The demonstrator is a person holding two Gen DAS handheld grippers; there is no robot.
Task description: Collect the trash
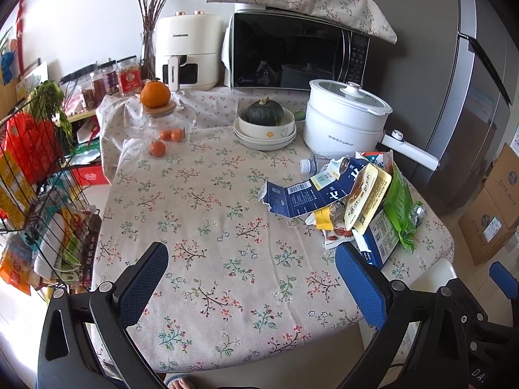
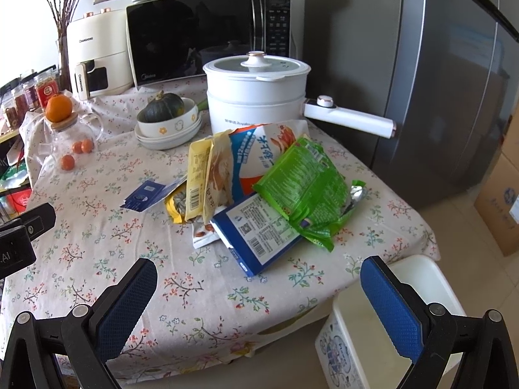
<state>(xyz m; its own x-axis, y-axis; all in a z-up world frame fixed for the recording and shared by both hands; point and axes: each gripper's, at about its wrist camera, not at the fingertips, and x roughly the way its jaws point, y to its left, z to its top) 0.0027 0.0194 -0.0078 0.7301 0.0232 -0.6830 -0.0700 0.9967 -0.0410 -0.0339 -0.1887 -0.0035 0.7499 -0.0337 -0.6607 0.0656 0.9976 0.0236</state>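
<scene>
- Left wrist view: our left gripper (image 1: 249,278) hangs over the near part of the floral tablecloth (image 1: 207,214), its two fingers spread wide with nothing between them.
- Trash pile (image 1: 350,201): heaped on the right side of the table, in front of the white electric pot (image 1: 343,120). We count a torn dark-blue carton (image 1: 298,194), a yellow-beige snack bag (image 1: 366,197), a green wrapper (image 1: 402,204) and a small plastic bottle (image 1: 308,164) lying behind the carton.
- Further stock at the back: microwave (image 1: 292,52), air fryer (image 1: 186,55), a green squash in stacked bowls (image 1: 264,129), an orange (image 1: 155,94) on a glass jar lid.
- Wire rack (image 1: 42,194) of packets stands off the table's left edge.
- Right wrist view: our right gripper (image 2: 259,295) is likewise parted and empty, near the table's front edge; its right finger overlaps a white bin (image 2: 434,278) standing on the floor beside the table corner.
- Same pile seen closer: the green wrapper (image 2: 305,188) lies atop a blue-and-white box (image 2: 256,236); a white-blue bag (image 2: 259,159) stands upright behind.
- Grey fridge (image 2: 438,81) stands at right.
</scene>
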